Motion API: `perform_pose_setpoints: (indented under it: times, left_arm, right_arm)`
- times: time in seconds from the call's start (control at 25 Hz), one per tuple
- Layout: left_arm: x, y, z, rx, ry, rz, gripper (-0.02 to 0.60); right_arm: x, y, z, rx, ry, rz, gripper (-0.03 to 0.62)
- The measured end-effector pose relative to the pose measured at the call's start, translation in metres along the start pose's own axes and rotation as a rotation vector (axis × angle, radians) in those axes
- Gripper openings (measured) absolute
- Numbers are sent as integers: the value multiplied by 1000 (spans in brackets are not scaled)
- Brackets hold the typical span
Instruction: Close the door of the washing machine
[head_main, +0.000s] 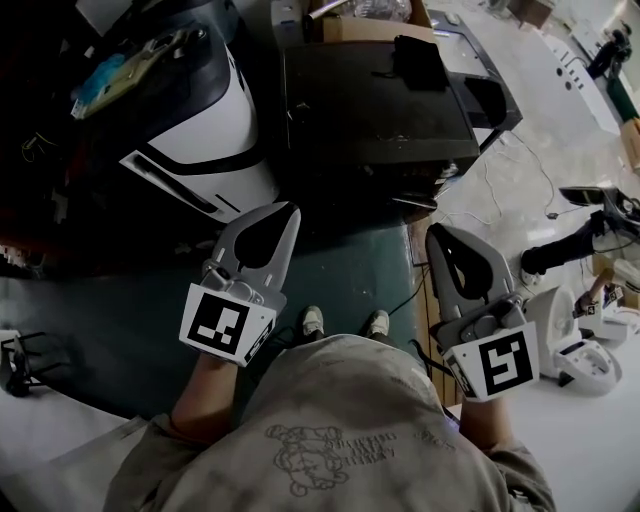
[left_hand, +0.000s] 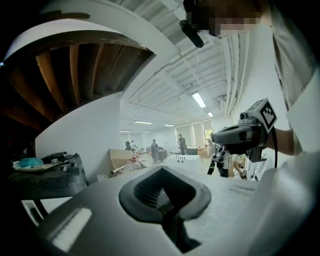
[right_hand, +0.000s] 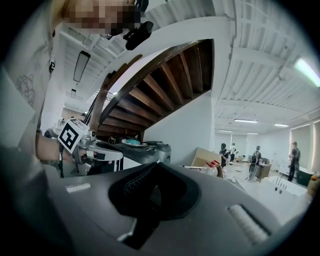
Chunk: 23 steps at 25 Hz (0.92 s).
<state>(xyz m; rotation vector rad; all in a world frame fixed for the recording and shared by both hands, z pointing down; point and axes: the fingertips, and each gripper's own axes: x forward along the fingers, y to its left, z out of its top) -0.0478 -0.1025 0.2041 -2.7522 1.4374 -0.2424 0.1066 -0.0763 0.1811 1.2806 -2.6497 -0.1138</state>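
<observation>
Both left gripper (head_main: 289, 214) and right gripper (head_main: 436, 234) are closed, empty.

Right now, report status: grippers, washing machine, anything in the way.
Left gripper shut, empty. Right gripper shut, empty. Washing machine ahead-left, untouched; door state unreadable. Black cabinet beside it, not in the path.

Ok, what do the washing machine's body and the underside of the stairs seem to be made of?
Washing machine: white body looks like glossy plastic or painted metal, smooth with a sheen; cannot tell which. Stairs: underside looks like dark brown wood, with separate boards and beams, perhaps varnished.
</observation>
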Motion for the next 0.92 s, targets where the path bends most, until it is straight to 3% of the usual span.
perform_pose_setpoints:
  times: [0.32, 0.64, 0.92]
  left_arm:
    - [-21, 5, -13, -23, 33, 36, 0]
    - [-36, 10, -18, -12, 59, 59, 0]
    - [-41, 9, -18, 50, 53, 49, 0]
  right_arm:
    - [4, 13, -10, 8, 20, 38, 28]
    - [5, 11, -12, -6, 39, 19, 28]
    - [2, 9, -11, -9, 38, 2, 28]
